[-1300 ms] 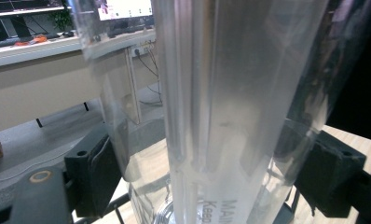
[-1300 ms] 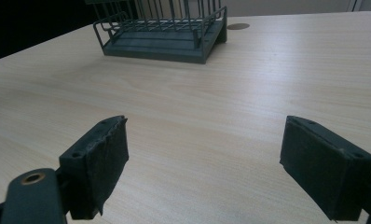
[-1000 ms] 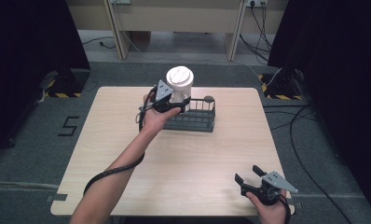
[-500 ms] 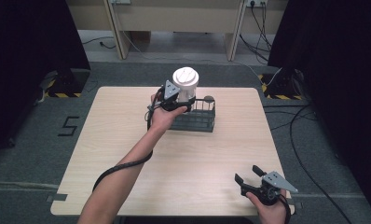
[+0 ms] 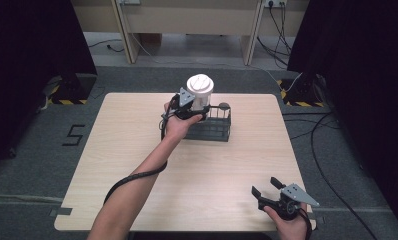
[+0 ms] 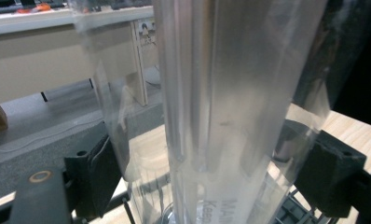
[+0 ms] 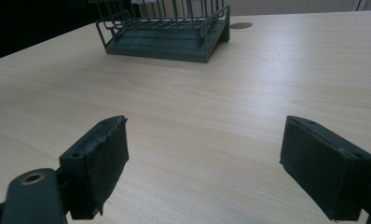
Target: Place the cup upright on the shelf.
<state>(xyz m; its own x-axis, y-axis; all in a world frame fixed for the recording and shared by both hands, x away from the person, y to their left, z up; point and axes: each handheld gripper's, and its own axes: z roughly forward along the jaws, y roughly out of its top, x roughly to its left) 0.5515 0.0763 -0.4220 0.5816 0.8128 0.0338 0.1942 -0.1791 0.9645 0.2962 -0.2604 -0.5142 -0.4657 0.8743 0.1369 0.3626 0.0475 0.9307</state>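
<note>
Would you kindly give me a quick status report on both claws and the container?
Left claw shut on clear container, held over the wire rack. Right claw open, idle at the table's near edge. Nothing in the way.

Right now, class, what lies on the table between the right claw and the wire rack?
Nothing: in the high view, bare tabletop runs from the right claw to the wire rack.

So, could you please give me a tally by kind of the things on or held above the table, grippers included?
Clear container with a white lid, held in the left gripper above the rack: 1
Dark wire rack: 1
Grippers, counting the right gripper: 2
Small round dark disc on the table behind the rack: 1
Total: 5
</note>
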